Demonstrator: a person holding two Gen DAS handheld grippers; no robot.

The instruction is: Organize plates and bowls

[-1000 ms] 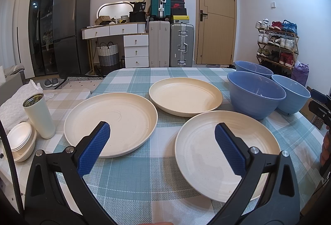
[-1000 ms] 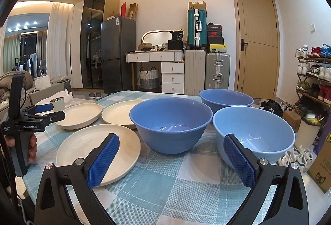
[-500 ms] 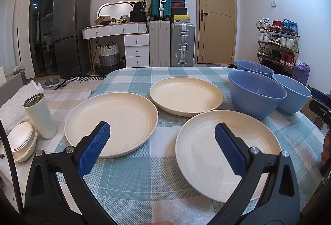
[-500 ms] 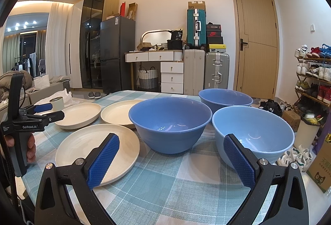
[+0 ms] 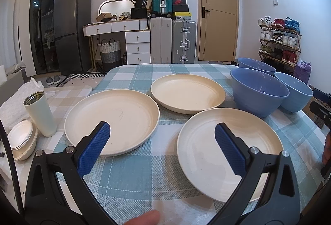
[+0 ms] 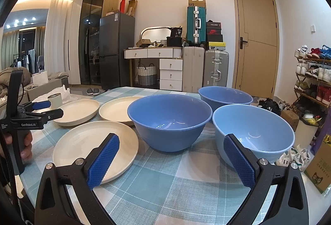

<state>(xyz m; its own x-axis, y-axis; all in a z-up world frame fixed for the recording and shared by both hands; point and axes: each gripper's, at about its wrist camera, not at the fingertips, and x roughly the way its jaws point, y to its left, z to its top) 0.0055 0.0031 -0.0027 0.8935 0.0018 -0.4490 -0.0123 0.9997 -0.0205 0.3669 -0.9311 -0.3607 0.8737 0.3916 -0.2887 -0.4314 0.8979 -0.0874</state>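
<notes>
On the checked worktop: every task item sits apart, nothing stacked yet.
Change: almost none across the last second; both views hold nearly the same framing, plates and bowls unmoved, so I judge the task has not begun.
Worktop: teal-and-white checked cloth [image 5: 132, 171] carries all the dishes.
Far left clutter: tall cream tumbler with a metal rim [image 5: 40, 113] and small stack of white bowls [image 5: 21, 140] stand off the cloth's edge.
Left tongs [image 5: 160, 148]: spread wide and empty, hovering above the near edge between two plates.
Left cream round plate [image 5: 111, 116]: flat, just beside its neighbours, not touching.
Far cream round plate [image 5: 188, 93]: behind the other two.
Near cream round plate [image 5: 228, 151]: closest to the left tongs, under the right pad.
Dark blue plastic bowl [image 6: 169, 121]: upright, centre of the right view.
Far blue bowl [image 6: 225, 97]: behind, rims close.
Light blue bowl [image 6: 253, 133]: at the worktop's right edge.
Right tongs [image 6: 170, 161]: wide apart, empty, between the two near bowls.
Meaning: likely first move is nesting plates left, bowls right.
</notes>
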